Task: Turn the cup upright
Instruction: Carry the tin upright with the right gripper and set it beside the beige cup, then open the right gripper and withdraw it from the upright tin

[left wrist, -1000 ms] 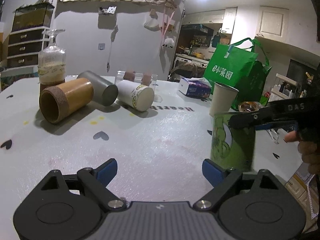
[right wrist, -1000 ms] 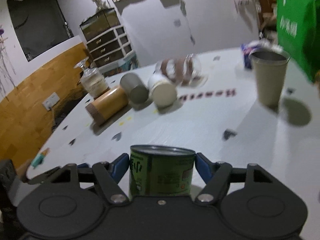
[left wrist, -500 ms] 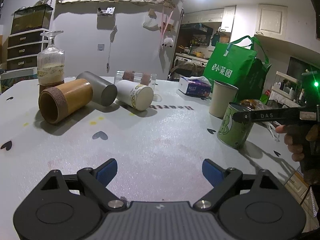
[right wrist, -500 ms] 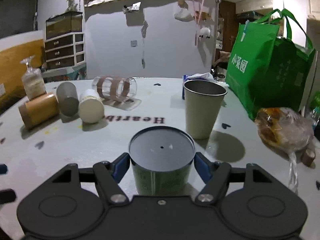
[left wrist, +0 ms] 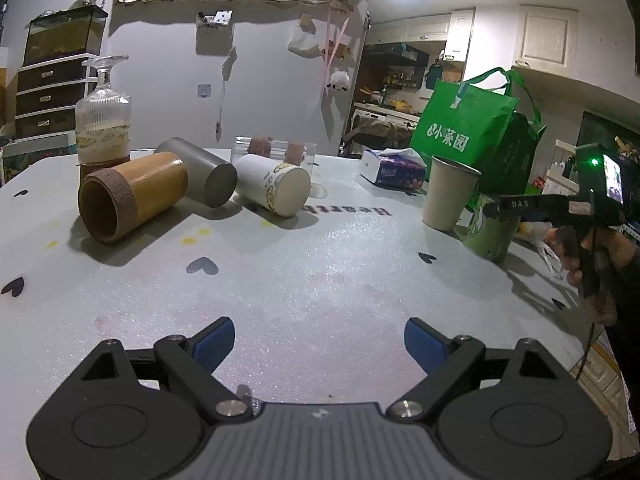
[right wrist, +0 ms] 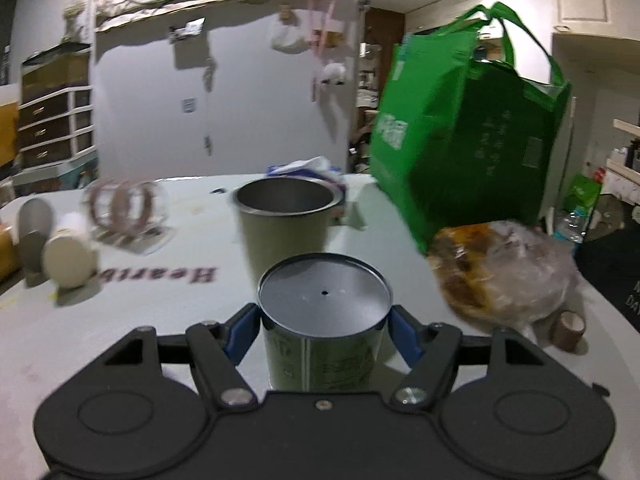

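Right tongs clamped on green cup, upright on worktop beside beige cup; left tongs apart, empty.

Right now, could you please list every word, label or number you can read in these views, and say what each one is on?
"小菜园": green bag.
"Hearth", upside down from the left view: table, printed near.
"DAS": right gripper finger, at.
Tissue box: label too small to read.
Green cup: print too blurred to read.
White cup: a picture only, no words legible.
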`<state>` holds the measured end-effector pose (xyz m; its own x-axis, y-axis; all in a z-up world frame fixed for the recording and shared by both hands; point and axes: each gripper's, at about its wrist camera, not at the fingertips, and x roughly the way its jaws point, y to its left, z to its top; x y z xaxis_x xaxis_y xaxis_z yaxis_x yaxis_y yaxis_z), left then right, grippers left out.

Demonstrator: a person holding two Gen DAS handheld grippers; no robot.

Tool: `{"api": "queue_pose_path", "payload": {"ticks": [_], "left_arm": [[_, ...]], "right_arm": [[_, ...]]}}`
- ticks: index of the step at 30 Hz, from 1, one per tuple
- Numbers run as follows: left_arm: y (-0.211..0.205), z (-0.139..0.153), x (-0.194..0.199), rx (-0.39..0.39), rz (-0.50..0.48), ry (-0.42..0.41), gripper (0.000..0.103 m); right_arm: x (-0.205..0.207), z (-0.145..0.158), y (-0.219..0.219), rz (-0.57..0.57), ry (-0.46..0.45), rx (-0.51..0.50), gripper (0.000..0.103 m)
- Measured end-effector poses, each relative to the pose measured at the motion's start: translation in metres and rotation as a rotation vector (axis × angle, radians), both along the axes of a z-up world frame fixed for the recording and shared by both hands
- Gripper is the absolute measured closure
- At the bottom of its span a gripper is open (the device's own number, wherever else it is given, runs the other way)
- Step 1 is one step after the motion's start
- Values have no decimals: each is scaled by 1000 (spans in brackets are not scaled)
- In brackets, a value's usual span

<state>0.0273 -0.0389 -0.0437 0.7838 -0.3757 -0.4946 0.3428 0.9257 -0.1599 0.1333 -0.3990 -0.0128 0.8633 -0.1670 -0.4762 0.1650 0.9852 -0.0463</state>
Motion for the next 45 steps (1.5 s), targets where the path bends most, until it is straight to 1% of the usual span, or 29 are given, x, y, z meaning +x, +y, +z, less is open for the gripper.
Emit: {"api": "queue_pose_path", "payload": {"ticks": [4,12,18,20,21,22,23,27,31,36,39,45], "left_arm": [[-3,-1,0,8,-5,2,11],[-6,-2,2,18,-4,6,11],[-9,-2,4,21,-8,7,11],[-10,-1,4,21,-9,4,11],[-11,0,4,22,-9,2,11],[-12,1,4,23,-8,-2,11],[-12,2,3,24,-7,-7,11],[-15,13,4,24,-4,-42,11],[-18,28,4,24,3,-84,10],[-23,44,2,10,10,-124,7],[-29,48,-2,10,1,-142,5],[-39,47,-11,15,-14,-158,1]], "right_arm": [[12,-1,-14,-22,-12,7,32],[30,-3,-29,-60,-22,11,32],[42,-4,-36,-52,-23,22,32],[39,-3,-37,-18,-23,46,29],[36,-1,-37,8,-27,66,24],[30,1,-35,29,-36,80,12],[23,3,-32,30,-50,73,7],[-2,9,-17,23,-63,47,7],[-37,16,-1,-1,-112,44,7],[-89,25,17,-12,-170,85,7],[-112,27,30,-20,-189,84,7],[-149,26,52,-49,-205,38,6]]}}
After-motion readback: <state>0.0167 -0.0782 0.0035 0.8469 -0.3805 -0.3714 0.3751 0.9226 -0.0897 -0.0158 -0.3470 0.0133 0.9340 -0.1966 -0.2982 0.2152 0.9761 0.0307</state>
